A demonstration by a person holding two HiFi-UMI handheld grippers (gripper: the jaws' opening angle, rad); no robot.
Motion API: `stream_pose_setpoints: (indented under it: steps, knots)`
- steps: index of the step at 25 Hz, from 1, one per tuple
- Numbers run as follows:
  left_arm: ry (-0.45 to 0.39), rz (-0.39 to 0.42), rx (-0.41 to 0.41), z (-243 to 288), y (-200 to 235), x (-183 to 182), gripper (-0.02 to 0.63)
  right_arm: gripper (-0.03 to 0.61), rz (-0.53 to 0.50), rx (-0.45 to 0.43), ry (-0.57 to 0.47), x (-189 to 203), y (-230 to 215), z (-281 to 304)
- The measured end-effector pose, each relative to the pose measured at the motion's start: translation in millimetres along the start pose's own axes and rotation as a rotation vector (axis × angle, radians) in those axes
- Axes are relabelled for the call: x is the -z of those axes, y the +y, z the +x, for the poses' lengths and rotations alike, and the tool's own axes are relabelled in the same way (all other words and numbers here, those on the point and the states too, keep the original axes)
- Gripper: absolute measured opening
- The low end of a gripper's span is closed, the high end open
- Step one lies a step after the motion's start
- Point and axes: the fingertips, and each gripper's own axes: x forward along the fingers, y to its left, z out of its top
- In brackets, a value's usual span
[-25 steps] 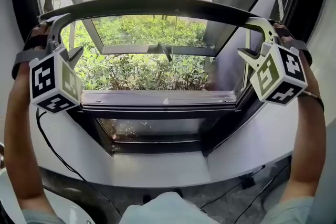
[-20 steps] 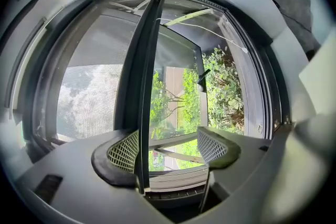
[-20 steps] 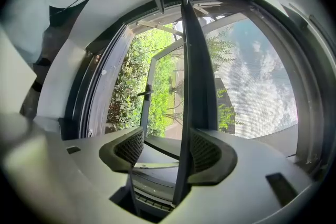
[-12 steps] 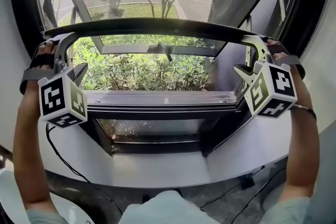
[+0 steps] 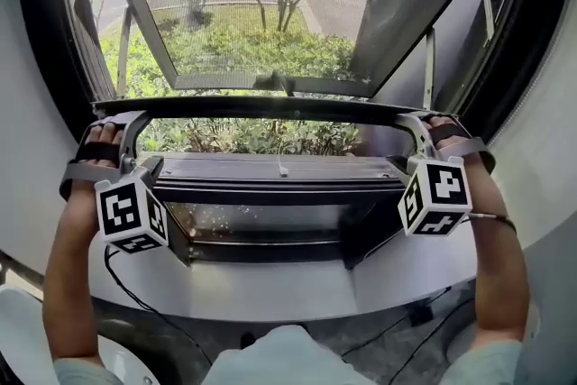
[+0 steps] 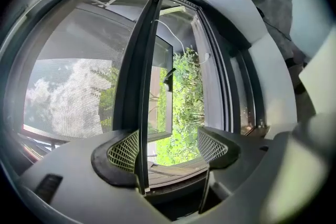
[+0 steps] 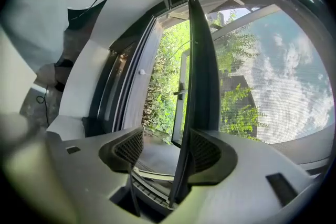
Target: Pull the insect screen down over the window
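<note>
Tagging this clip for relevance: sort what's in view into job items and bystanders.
Job:
insect screen
pull bar
left tool
right tool
window frame

Lying about:
trailing cable
shrubs outside

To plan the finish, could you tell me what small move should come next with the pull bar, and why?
Probably lower the left gripper and right gripper evenly until the pull bar meets the window sill: the bar sits level between their open jaws, with an unscreened gap below it.
</note>
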Motion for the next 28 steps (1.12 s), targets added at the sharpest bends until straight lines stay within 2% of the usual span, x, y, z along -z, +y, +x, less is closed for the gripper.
stream_pose_setpoints:
  steps: [5, 13, 25, 28]
  knots:
    - [0.011, -0.007, 0.095, 10.6, -54.1, 0.4, 0.359, 0.281, -0.003, -0.074, -0.007, -6.1, 49.3, 24.8]
    - [0.017, -0.001, 0.189, 31.4, -125.0, 2.7, 0.359, 0.281, 0.007, -0.141, 0.005, -16.4, 112.8, 59.2]
    - [0.012, -0.016, 0.161, 39.3, -138.7, 1.4, 0.359, 0.281, 0.062, -0.1, 0.002, -18.5, 122.4, 71.0]
    - [0.015, -0.012, 0.171, 40.6, -147.6, 0.7, 0.359, 0.274, 0.068, -0.112, 0.002, -18.8, 129.9, 73.8]
